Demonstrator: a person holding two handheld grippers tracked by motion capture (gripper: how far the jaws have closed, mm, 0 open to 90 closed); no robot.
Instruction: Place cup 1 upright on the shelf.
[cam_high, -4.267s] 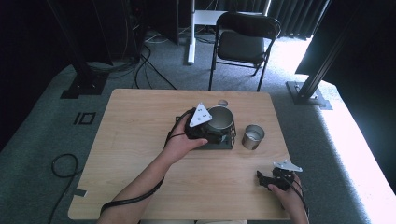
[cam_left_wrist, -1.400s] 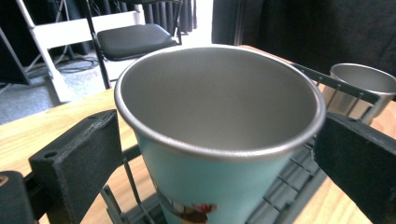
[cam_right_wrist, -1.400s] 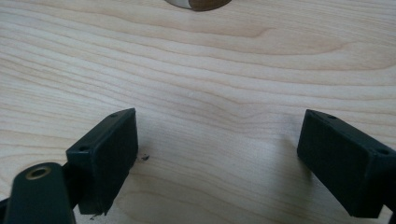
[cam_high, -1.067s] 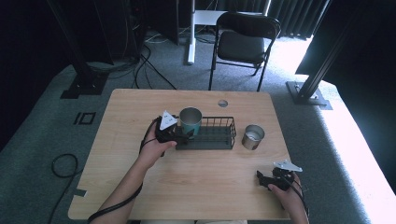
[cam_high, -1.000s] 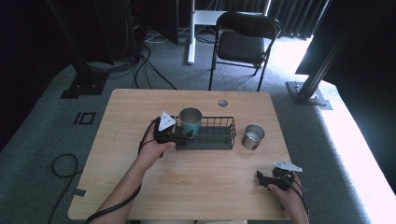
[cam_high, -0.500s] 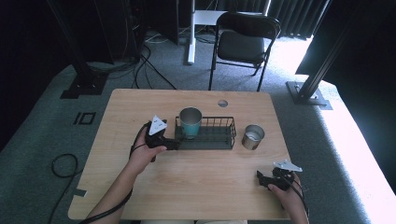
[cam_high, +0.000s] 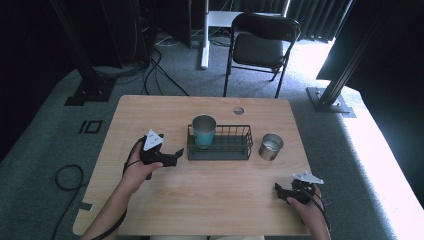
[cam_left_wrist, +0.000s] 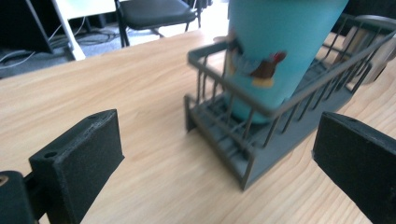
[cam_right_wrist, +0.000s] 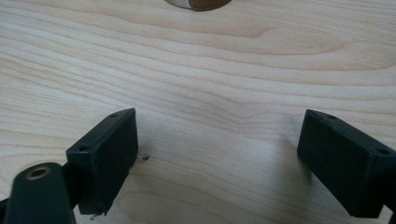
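1. The left gripper (cam_high: 176, 154) sits low over the table (cam_high: 150, 115) toward its left edge, jaws spread wide with nothing between them, pointing at the near left corner of the wire basket (cam_high: 220, 149); it is just beside the basket and not touching it
2. In the left gripper view, those jaws frame the basket's corner (cam_left_wrist: 243, 135), and a teal cup (cam_left_wrist: 275, 51) with a small bird picture stands upright inside
3. The right gripper (cam_high: 281, 191) rests near the table's front right corner, jaws wide apart and holding nothing; in the right gripper view there is bare wood (cam_right_wrist: 210, 84) between them
4. The basket lies along the middle of the table, the teal cup (cam_high: 204, 131) standing in its left end
5. A metal cup (cam_high: 271, 146) stands upright just beside the basket's right end, apart from it
6. A small round hole (cam_high: 238, 110) shows near the far edge
7. Beyond the table stands a black folding chair (cam_high: 262, 45)
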